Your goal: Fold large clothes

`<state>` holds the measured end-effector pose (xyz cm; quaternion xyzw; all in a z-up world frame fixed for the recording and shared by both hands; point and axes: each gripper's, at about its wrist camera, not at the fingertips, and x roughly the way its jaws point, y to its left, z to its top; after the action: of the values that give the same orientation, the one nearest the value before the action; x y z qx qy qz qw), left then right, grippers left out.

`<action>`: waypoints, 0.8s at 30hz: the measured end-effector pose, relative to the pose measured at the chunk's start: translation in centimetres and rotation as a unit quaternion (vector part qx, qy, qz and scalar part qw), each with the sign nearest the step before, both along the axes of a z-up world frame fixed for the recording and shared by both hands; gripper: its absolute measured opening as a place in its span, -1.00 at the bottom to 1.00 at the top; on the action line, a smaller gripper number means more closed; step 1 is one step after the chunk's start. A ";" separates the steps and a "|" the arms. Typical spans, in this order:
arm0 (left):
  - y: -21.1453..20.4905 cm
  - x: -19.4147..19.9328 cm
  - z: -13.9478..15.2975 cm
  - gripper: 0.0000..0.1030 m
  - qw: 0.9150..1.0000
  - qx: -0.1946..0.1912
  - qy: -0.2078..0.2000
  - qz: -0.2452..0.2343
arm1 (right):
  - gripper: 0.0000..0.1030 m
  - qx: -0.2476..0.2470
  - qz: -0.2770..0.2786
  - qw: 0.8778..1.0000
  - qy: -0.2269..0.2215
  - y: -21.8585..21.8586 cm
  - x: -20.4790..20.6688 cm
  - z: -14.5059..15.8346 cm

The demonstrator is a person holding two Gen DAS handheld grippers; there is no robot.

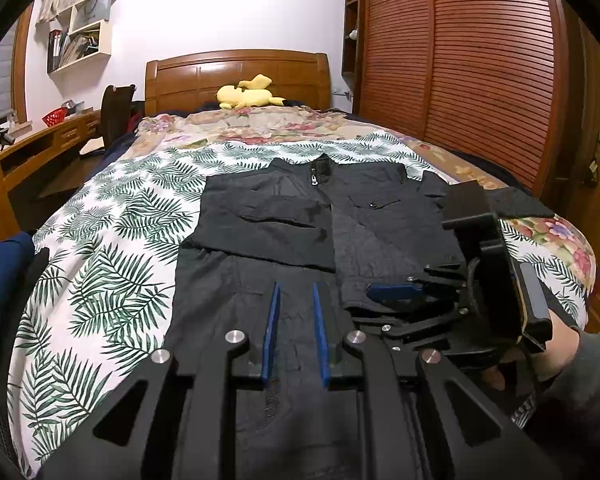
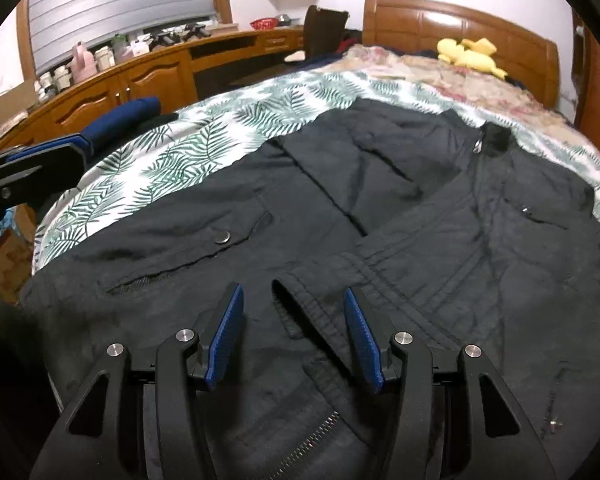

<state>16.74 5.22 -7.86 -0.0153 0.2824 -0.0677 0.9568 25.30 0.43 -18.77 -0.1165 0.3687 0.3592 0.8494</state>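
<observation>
A black zip jacket [image 1: 284, 216] lies flat, collar away from me, on a leaf-print sheet [image 1: 112, 240] on the bed. One sleeve is folded across its chest. My left gripper [image 1: 296, 286] hovers over the jacket's lower hem, its blue pads a narrow gap apart with nothing pinched. In the right wrist view the jacket [image 2: 420, 208] fills the frame. My right gripper [image 2: 293, 289] stands open just above it, and a ribbed cuff [image 2: 300, 312] lies between the fingers untouched. From the left wrist view, one blue pad [image 1: 394, 292] of the right gripper shows low over the jacket's right side.
A yellow plush toy [image 1: 246, 94] rests by the wooden headboard [image 1: 236, 76]. A slatted wardrobe [image 1: 460, 60] lines the right of the bed, a wooden desk [image 1: 40, 148] the left. A person's hand [image 1: 560, 344] holds the right gripper. A blue roll [image 2: 120, 120] sits off the bed's left edge.
</observation>
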 end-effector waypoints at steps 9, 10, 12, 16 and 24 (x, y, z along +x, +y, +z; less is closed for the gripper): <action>0.2 0.0 0.0 -0.73 1.000 -0.002 0.001 0.003 | -0.61 -0.050 -0.026 0.998 0.011 0.6 0.7 -1.4; 0.1 0.0 -0.1 -0.73 1.000 -0.001 0.001 0.001 | -0.74 -0.054 -0.029 0.998 0.008 0.5 0.8 -1.3; 0.0 0.1 -0.1 -0.73 1.000 0.001 0.002 0.000 | -0.98 -0.047 -0.020 0.999 0.002 0.2 0.7 -1.0; -0.1 0.0 0.0 -0.73 1.000 0.003 -0.001 -0.002 | -1.00 -0.023 -0.034 0.999 -0.028 -1.4 0.1 1.0; -0.1 -0.4 0.4 -0.73 1.000 -0.007 -0.014 -0.008 | -1.00 0.056 -0.102 0.990 -0.081 -8.9 -1.0 7.6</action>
<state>16.33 5.10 -7.42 -0.0191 0.2685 -0.0778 0.9599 24.27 -8.43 -11.22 -0.0596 0.2880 0.2796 0.9140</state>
